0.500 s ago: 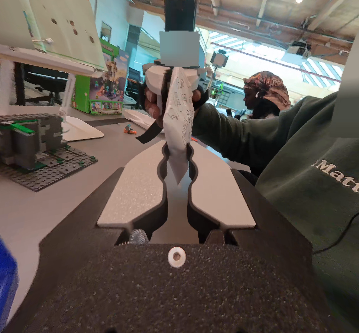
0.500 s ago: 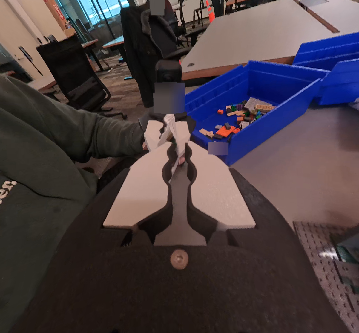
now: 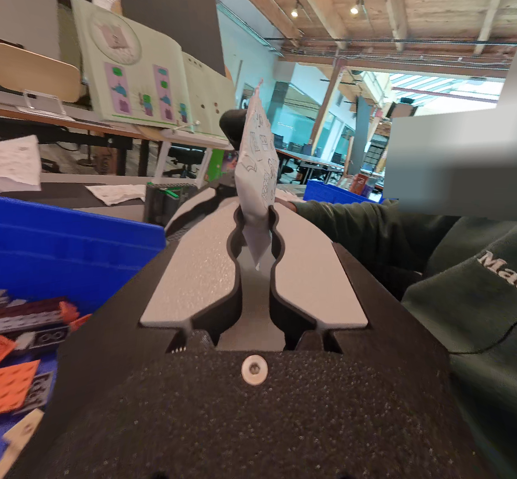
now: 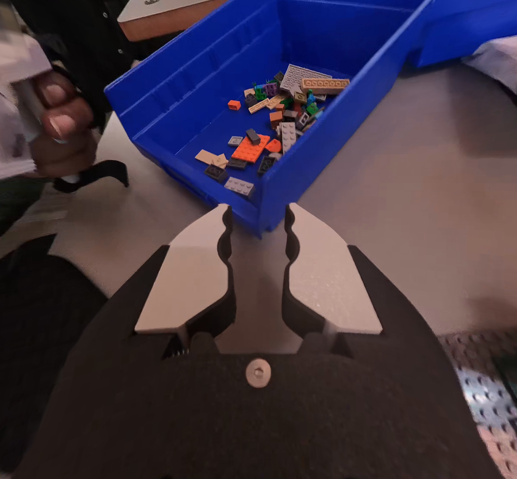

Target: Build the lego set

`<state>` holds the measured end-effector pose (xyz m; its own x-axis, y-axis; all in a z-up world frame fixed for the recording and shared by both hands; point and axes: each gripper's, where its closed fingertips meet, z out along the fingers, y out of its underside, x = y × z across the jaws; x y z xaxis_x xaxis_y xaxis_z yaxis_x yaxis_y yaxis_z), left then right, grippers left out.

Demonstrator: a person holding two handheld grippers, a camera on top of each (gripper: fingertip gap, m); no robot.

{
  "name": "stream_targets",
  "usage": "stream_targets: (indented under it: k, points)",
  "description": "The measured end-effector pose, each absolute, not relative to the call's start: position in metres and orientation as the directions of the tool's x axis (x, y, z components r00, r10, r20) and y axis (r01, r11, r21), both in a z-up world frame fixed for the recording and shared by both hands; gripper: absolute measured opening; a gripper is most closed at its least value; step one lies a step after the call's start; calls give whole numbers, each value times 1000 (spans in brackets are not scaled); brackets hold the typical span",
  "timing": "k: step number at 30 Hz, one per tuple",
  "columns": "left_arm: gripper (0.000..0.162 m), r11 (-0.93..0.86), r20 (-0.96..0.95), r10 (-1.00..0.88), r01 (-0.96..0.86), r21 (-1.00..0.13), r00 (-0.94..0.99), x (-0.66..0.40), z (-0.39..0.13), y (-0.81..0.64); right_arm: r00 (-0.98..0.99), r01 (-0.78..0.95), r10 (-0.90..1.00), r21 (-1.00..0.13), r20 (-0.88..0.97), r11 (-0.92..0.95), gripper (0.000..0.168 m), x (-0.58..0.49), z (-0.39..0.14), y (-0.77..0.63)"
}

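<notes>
My left gripper is shut on the lower corner of a white paper parts bag printed with line drawings, which stands up above the fingertips. My right gripper is open and empty, just above the table at the near corner of a blue bin holding several loose lego pieces. The same bin fills the left of the left wrist view. A partly built grey and green lego model stands behind it.
An open instruction booklet rests on a stand at the back left. More blue bins sit at the far right. A grey studded baseplate lies at the near right. A person's hand holds the left gripper's handle. The grey studded baseplate is closer to my right gripper, around 15 cm from its tips; the left tips are 30 cm off.
My right gripper has let go of the bag, opened and swung down toward the blue bin. My left gripper has kept the bag and turned left toward the bin and booklet.
</notes>
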<state>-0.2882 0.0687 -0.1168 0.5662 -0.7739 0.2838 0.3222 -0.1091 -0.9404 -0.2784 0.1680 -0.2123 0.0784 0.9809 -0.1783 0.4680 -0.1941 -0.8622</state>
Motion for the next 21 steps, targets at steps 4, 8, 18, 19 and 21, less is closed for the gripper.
stream_targets:
  k: [4, 8, 18, 19, 21]
  points:
    - [17, -105, 290, -715, 313, -944, 637, -312, -108, 71, 138, 475, 989, -874, -45, -106, 15, -301, -212, 165]
    - [17, -121, 293, -672, 290, -949, 680, -328, -104, 79, 125, 456, 992, -886, -31, -85, 12, -315, -212, 148]
    - [17, -351, 296, -614, 83, -933, 732, -332, -129, 125, 33, 451, 998, -891, -47, -56, 18, -277, -207, 129]
    - [17, -380, 287, -618, 41, -924, 732, -331, -133, 131, 35, 457, 998, -888, -44, -56, 18, -263, -207, 129]
    - [17, -433, 287, -626, -17, -901, 725, -328, -141, 141, 46, 472, 998, -880, -34, -52, 18, -233, -207, 132]
